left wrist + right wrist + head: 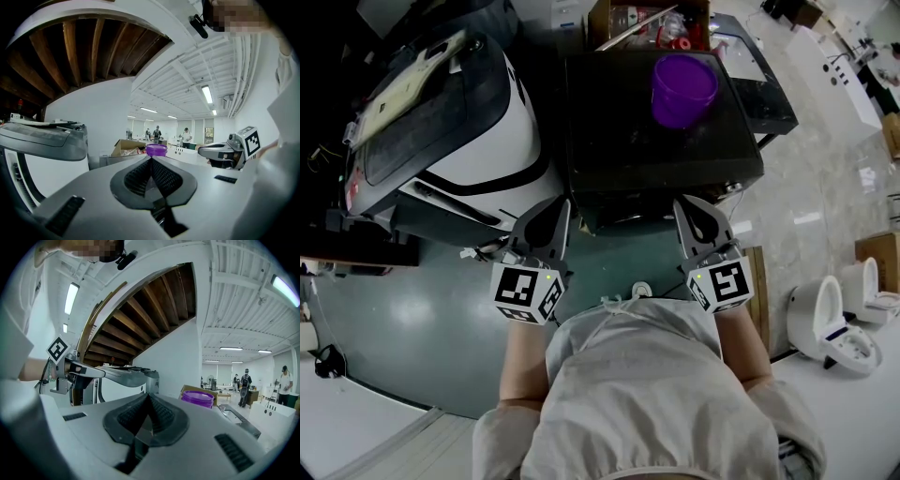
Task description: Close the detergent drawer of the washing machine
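A see-through purple plastic bucket (683, 89) stands far on the glossy black box-shaped machine (619, 150). Left of it is a white rounded machine (487, 141) with black bands. The grey left gripper (555, 214) and grey right gripper (692, 214) bear black-and-white square markers. The smooth floor (403, 309) is dark green.

Pale short-sleeved shirt (656, 394) — grey left gripper (557, 210) and right gripper (685, 210).

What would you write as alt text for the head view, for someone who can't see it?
Seen from above, a person in a pale shirt holds the left gripper and right gripper, both shut and empty, in front of a black-topped appliance with a purple tub on it. A white machine stands at its left.
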Demonstrator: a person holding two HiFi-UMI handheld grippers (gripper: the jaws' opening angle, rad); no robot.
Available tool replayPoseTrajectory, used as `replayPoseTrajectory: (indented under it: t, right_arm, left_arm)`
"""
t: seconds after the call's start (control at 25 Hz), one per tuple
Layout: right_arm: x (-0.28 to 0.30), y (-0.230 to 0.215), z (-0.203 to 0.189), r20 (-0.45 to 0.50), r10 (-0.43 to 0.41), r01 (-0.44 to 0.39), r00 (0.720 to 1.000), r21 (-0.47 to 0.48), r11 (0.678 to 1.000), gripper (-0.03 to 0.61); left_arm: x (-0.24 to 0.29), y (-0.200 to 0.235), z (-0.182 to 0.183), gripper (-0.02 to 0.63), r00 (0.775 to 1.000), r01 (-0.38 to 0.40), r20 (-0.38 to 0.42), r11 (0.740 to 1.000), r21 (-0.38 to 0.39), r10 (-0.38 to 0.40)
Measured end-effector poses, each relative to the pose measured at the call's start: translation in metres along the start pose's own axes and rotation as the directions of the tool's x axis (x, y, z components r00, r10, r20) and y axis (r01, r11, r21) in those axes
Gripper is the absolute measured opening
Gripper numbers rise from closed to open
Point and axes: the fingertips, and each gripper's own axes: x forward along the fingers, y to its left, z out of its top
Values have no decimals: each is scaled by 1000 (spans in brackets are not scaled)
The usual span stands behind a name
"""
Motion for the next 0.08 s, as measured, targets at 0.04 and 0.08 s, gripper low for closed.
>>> replayPoseTrajectory:
  t: [0.04, 0.08]
  right_arm:
    - [0, -1, -1, -2, -1, 1, 1000, 0, 1000, 0]
    - [0, -2, -2, -4, -2, 2, 1000, -1, 1000, 0]
  left_arm:
    - [1, 0, -1, 20, 1000, 1, 0, 1000, -2, -1]
    - [2, -1, -1, 20, 1000, 2, 1, 1000, -3, -2]
